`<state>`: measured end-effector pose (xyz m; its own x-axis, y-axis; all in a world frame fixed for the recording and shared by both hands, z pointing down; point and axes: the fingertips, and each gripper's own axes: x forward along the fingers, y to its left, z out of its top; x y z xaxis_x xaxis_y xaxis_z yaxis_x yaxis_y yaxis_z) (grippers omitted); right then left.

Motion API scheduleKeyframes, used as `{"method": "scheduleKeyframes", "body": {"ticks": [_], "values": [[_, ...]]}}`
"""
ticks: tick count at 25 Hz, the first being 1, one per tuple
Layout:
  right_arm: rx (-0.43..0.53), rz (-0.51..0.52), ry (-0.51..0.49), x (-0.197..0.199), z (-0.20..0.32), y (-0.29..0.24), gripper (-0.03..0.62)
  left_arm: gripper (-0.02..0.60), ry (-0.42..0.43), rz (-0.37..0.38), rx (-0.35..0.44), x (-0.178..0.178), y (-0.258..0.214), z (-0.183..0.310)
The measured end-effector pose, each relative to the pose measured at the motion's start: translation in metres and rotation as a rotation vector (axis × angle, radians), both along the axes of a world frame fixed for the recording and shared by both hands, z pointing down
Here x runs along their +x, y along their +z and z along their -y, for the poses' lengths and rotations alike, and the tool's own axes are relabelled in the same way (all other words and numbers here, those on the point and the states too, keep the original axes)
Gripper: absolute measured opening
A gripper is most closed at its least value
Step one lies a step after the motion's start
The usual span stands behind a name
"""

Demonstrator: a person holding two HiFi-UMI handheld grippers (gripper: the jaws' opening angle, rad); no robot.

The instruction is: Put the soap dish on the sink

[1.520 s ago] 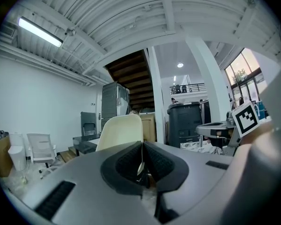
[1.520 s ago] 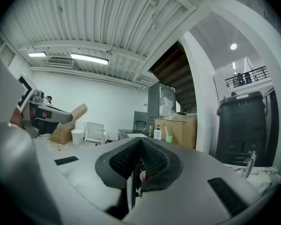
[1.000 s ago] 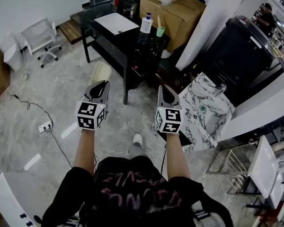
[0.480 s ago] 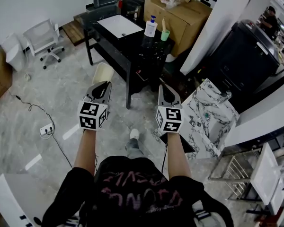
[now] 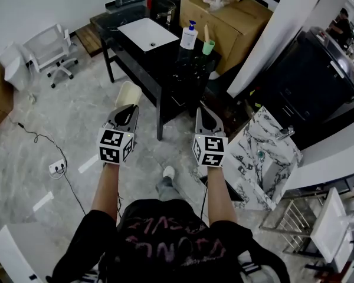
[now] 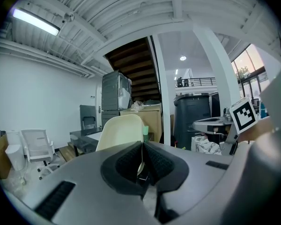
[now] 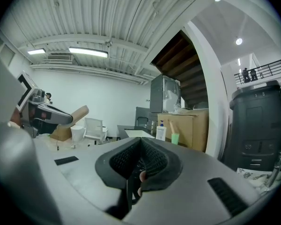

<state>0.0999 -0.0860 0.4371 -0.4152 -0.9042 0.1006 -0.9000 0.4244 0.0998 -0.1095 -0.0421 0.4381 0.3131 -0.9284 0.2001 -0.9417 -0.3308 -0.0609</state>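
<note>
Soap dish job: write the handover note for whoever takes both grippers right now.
Left gripper: shut on the soap dish, which sticks out ahead of it.
Right gripper: shut, empty.
Sink: white, on the black table ahead; a soap bottle and a green cup stand to its right.
Done: dish is in hand.
Left: walk up to the table and set the dish on the sink.

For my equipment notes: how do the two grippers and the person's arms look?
Both the left gripper and right gripper have grey tapered bodies with black ribbed fingers. Each carries a white cube with black square markers. The person wears a black short-sleeved shirt with pink print.
</note>
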Motion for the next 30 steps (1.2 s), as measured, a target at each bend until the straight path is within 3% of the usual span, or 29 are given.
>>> {"method": "scheduleKeyframes", "body": {"ticks": [19, 30], "values": [[-0.053, -0.009, -0.046, -0.022, 0.217, 0.025, 0.014, 0.025, 0.001, -0.001, -0.081, -0.003, 0.028, 0.208], [-0.072, -0.023, -0.075, -0.037, 0.281, 0.033, 0.014, 0.025, 0.007, -0.037, -0.120, -0.004, 0.042, 0.268]]}}
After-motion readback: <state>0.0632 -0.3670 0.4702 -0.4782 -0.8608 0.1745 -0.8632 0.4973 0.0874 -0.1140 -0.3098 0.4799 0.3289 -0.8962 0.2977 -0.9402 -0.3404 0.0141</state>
